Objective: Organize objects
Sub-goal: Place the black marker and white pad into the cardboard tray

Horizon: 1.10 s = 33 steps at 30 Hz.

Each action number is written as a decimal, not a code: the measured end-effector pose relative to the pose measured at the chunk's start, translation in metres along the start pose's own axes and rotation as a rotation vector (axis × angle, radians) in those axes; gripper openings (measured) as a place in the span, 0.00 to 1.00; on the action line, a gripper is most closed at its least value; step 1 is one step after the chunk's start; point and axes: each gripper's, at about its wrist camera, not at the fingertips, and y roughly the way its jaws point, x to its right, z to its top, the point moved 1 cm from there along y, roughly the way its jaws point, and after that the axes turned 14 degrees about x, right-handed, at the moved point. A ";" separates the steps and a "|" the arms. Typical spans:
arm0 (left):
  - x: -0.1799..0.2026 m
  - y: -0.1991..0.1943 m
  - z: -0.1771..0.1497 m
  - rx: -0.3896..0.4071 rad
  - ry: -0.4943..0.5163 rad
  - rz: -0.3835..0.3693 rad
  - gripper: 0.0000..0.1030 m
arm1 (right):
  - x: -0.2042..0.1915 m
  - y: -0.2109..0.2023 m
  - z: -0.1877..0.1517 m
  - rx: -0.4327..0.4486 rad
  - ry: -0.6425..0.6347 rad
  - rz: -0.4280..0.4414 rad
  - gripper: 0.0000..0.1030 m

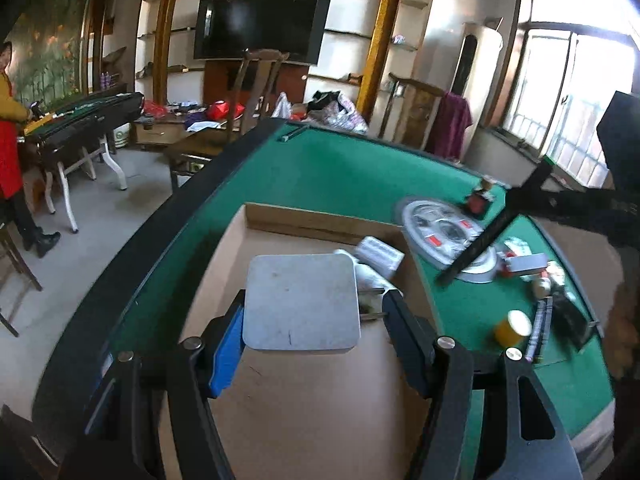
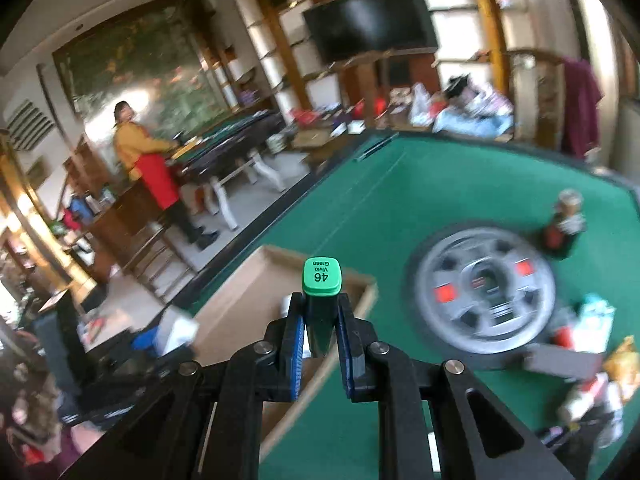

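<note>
My left gripper (image 1: 312, 312) hovers over the cardboard box (image 1: 320, 224) with a white plug adapter (image 1: 300, 304) between its jaws; the left blue pad touches it, the right finger stands a little off beside the prongs. A white packet (image 1: 378, 254) lies in the box behind it. My right gripper (image 2: 320, 312) is shut on a dark marker with a green cap (image 2: 321, 276) marked 46 Vivid Green, above the box's near corner (image 2: 240, 304). The right gripper also shows in the left wrist view (image 1: 520, 204) as a dark bar.
On the green felt table (image 1: 340, 172) lie a round silver dial unit (image 2: 484, 292), a small dark bottle (image 2: 562, 224), a yellow cylinder (image 1: 512, 326) and several loose items at the right (image 2: 592, 356). A person in a red apron (image 2: 148, 160) stands at another table.
</note>
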 end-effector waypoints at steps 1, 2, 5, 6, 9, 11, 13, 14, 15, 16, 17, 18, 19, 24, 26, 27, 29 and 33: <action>-0.003 0.008 0.000 -0.010 0.009 0.008 0.63 | -0.005 0.011 -0.004 -0.028 0.012 0.024 0.16; -0.006 0.014 0.001 -0.017 0.017 0.017 0.63 | -0.007 0.026 -0.008 -0.057 0.022 0.041 0.16; -0.015 0.036 0.002 -0.048 0.031 0.044 0.63 | -0.010 0.065 -0.019 -0.129 0.051 0.065 0.16; -0.017 0.042 0.002 -0.059 0.030 0.051 0.63 | -0.011 0.080 -0.022 -0.156 0.067 0.067 0.16; -0.023 0.059 0.000 -0.088 0.030 0.072 0.63 | -0.008 0.118 -0.027 -0.200 0.091 0.050 0.17; -0.025 0.069 -0.001 -0.116 0.021 0.083 0.63 | -0.002 0.139 -0.027 -0.222 0.123 0.047 0.17; -0.029 0.076 0.000 -0.138 0.000 0.085 0.63 | 0.000 0.153 -0.025 -0.237 0.128 0.028 0.17; -0.031 0.078 0.000 -0.140 -0.007 0.090 0.63 | 0.001 0.160 -0.025 -0.247 0.131 0.020 0.17; -0.033 0.079 0.000 -0.139 -0.013 0.093 0.63 | 0.002 0.166 -0.026 -0.259 0.134 0.015 0.17; -0.035 0.078 -0.001 -0.136 -0.018 0.097 0.63 | 0.002 0.172 -0.028 -0.271 0.131 0.004 0.17; -0.037 0.078 -0.001 -0.131 -0.025 0.104 0.63 | 0.001 0.178 -0.030 -0.281 0.129 -0.001 0.17; -0.039 0.077 -0.001 -0.124 -0.031 0.104 0.63 | 0.002 0.183 -0.032 -0.291 0.130 -0.002 0.17; -0.040 0.076 -0.001 -0.119 -0.034 0.103 0.64 | 0.002 0.187 -0.034 -0.301 0.132 -0.006 0.17; -0.040 0.073 -0.002 -0.105 -0.021 0.110 0.76 | 0.006 0.192 -0.036 -0.294 0.105 -0.042 0.20; -0.037 0.069 -0.001 -0.094 0.003 0.131 0.78 | 0.011 0.178 -0.034 -0.269 0.116 -0.053 0.32; -0.035 0.067 -0.001 -0.087 0.010 0.137 0.78 | 0.013 0.170 -0.033 -0.256 0.132 -0.051 0.48; -0.029 0.061 0.000 -0.074 0.017 0.138 0.79 | 0.020 0.146 -0.029 -0.211 0.156 -0.059 0.68; -0.006 0.046 0.006 -0.035 0.043 0.121 0.80 | 0.028 0.098 -0.025 -0.127 0.150 -0.099 0.73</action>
